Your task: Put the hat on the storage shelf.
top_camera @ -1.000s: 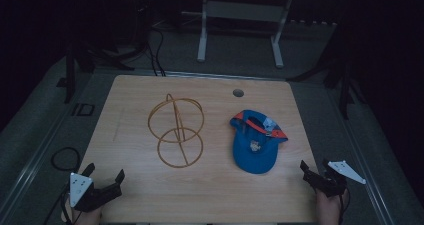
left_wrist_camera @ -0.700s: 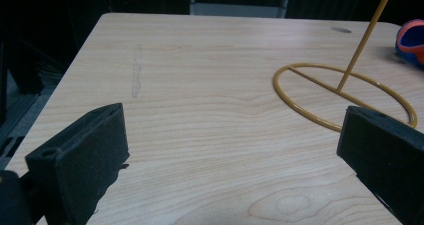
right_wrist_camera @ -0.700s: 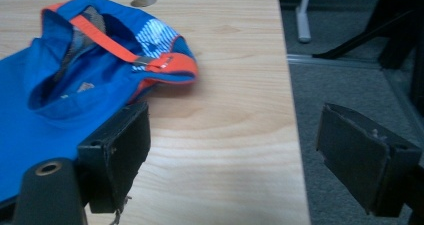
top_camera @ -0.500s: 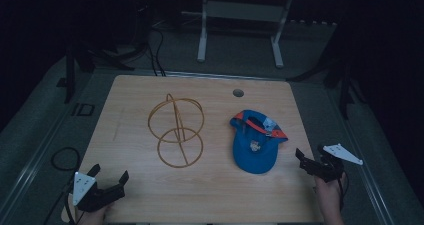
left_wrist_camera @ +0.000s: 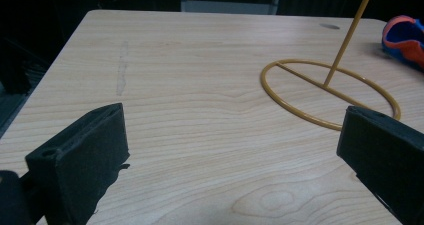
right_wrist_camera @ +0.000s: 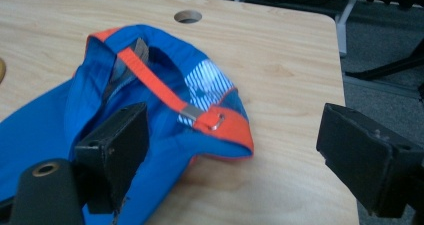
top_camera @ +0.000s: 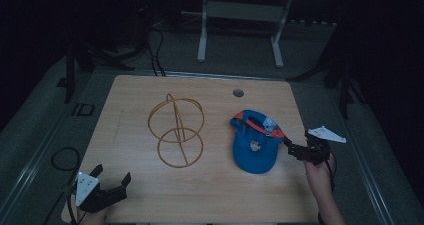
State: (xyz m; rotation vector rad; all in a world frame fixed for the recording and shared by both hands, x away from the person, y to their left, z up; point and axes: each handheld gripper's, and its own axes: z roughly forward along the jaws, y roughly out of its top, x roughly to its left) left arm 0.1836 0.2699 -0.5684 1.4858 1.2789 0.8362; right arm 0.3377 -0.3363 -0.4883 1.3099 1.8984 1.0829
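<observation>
At the lower left of the high view the left gripper (top_camera: 111,186) is held low over the desk (top_camera: 210,195), its jaws spread wide with nothing between them; in the left gripper view the yellow wire stand (left_wrist_camera: 330,92) is seen ahead at the upper right, well apart from it. Right of centre lies the blue cap (top_camera: 255,142), upside down, its orange strap (right_wrist_camera: 165,92) uppermost. At the right the right gripper (top_camera: 294,150) is brought just beside the cap's rear edge, jaws wide apart and holding nothing. The approach to the cap is judged to be in hand; next, the jaws should be advanced over the orange-trimmed rim and closed.
</observation>
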